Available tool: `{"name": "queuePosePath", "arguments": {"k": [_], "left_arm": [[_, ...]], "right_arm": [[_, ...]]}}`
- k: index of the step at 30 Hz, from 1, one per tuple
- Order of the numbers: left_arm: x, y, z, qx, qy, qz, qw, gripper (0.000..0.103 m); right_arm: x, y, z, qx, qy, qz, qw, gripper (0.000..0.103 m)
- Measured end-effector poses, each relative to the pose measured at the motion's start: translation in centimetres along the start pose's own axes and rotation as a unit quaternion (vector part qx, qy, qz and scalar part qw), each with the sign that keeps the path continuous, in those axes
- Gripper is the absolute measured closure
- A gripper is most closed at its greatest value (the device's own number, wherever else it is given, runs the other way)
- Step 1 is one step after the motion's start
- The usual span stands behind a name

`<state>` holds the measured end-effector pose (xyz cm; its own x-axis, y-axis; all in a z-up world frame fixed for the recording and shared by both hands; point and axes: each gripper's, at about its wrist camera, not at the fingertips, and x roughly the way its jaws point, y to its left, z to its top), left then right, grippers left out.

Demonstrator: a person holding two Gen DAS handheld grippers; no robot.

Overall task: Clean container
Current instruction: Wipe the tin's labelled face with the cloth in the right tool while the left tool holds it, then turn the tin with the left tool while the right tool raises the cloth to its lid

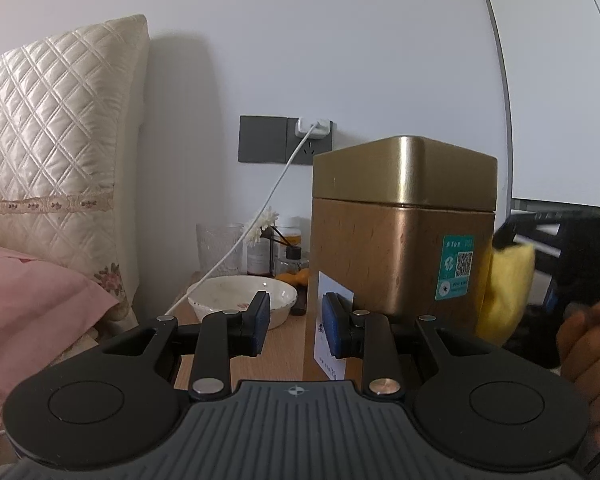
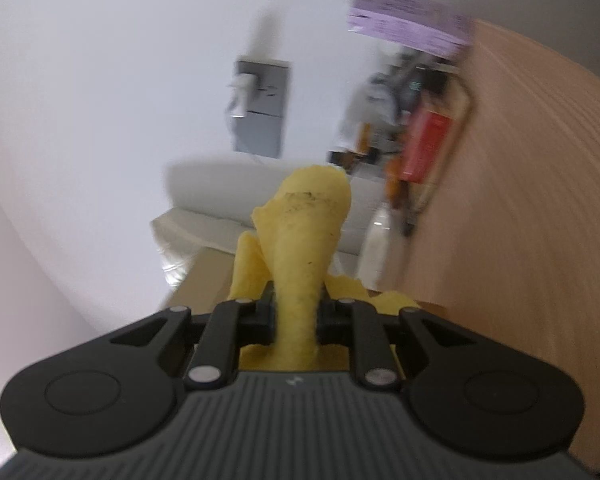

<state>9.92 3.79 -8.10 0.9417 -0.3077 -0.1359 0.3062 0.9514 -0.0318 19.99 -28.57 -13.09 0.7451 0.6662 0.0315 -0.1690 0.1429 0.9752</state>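
Gold tin (image 1: 404, 224), lid fitted, is seen standing upright on the wooden counter (image 1: 288, 344), just beyond the left claw (image 1: 296, 320), whose blue pads are spread apart with nothing between them. A yellow cloth (image 2: 300, 256) is pinched in the right claw (image 2: 296, 316) and is held against the tin's right side. A white bowl (image 1: 242, 300) is set to the tin's left.
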Motion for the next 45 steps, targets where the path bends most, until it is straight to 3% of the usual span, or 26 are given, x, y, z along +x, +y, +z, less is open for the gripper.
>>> {"name": "queuePosePath", "arguments": {"k": [7, 15, 20, 22, 27, 32, 38, 45], "left_arm": [[0.2, 0.2, 0.0, -0.006, 0.005, -0.006, 1.0, 0.07], [0.0, 0.3, -0.1, -0.003, 0.009, -0.014, 0.9999, 0.069], [-0.4, 0.4, -0.2, 0.0, 0.009, -0.016, 0.9998, 0.066], [-0.7, 0.3, -0.2, 0.002, 0.008, -0.016, 0.9998, 0.062], [-1.7, 0.4, -0.3, 0.001, 0.003, -0.012, 0.9999, 0.037], [-2.8, 0.3, -0.4, 0.007, -0.012, -0.02, 0.9997, 0.022], [-3.6, -0.5, -0.7, 0.025, -0.022, -0.06, 0.9976, 0.012], [-3.9, -3.3, -1.4, 0.074, -0.021, -0.104, 0.9916, 0.011]], "right_arm": [[0.8, 2.6, 1.2, -0.038, 0.002, 0.023, 0.999, 0.083], [0.1, 0.3, 0.4, -0.011, 0.0, -0.005, 1.0, 0.083], [0.6, 2.4, 1.0, -0.037, -0.001, 0.021, 0.999, 0.083], [0.6, 2.2, 0.9, -0.037, -0.001, 0.016, 0.999, 0.083], [-0.2, 0.2, 0.3, -0.004, -0.003, -0.005, 1.0, 0.083], [-0.1, 1.7, 0.8, -0.02, -0.003, 0.01, 1.0, 0.083], [-0.5, 1.3, 0.7, -0.022, -0.002, 0.001, 1.0, 0.083], [-0.4, 2.2, 0.1, -0.039, 0.014, 0.002, 0.999, 0.083]]}}
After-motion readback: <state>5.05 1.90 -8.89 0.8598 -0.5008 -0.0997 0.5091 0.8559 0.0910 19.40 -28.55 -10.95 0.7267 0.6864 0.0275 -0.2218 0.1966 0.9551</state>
